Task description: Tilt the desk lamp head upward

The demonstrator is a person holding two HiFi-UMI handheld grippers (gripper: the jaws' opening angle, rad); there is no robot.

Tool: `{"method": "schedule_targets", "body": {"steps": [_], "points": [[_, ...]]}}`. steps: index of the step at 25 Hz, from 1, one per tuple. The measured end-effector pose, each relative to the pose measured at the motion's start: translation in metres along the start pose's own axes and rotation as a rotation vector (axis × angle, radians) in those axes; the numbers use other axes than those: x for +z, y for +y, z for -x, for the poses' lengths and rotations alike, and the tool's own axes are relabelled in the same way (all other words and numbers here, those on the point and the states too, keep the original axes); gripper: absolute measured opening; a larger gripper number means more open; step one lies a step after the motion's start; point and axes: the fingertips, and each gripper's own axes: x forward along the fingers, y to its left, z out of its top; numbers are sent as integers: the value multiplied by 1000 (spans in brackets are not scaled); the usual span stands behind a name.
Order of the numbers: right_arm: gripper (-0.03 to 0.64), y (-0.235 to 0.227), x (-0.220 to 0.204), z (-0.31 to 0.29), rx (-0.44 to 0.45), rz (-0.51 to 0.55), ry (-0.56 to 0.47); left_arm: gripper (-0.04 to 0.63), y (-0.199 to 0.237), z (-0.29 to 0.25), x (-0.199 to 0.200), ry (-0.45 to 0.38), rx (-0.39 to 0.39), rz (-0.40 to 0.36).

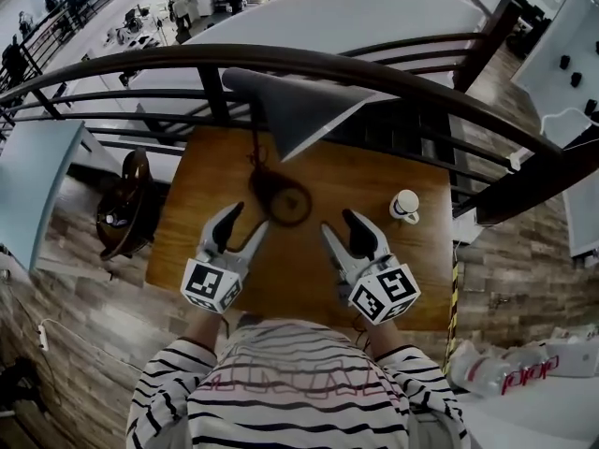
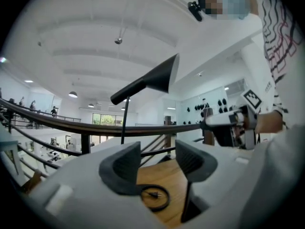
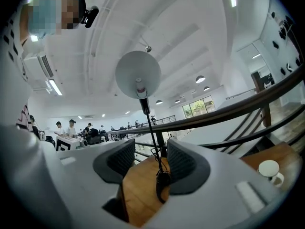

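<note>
Plainly, the left gripper [image 1: 245, 221] and right gripper [image 1: 339, 223] gaped wide, holding nothing; a white cup [image 1: 404, 205] stood on the wooden table [image 1: 309, 274], its contents unclear.

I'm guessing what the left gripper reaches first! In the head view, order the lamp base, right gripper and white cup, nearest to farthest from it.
From the left gripper:
1. Lamp base, just ahead, slightly to its right.
2. Right gripper, farther right.
3. White cup, far right side.
</note>
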Motion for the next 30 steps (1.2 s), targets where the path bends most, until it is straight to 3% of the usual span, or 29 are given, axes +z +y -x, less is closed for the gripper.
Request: {"method": "schedule_targets", "body": {"steps": [4, 8, 14, 19, 30], "points": [[180, -4, -14, 6, 9, -17, 30, 199, -14, 6, -6, 10, 25, 10], [114, -7, -29, 9, 8, -15, 61, 124, -26, 15, -13, 16, 41, 12], [37, -14, -41, 17, 18, -28, 88, 82, -39, 20, -17, 18, 84, 39], [3, -10, -54, 8, 30, -35, 111, 57, -34, 30, -24, 19, 119, 59], [0, 6, -77, -6, 86, -46, 176, 5, -31, 36, -36, 41, 143, 77]]}}
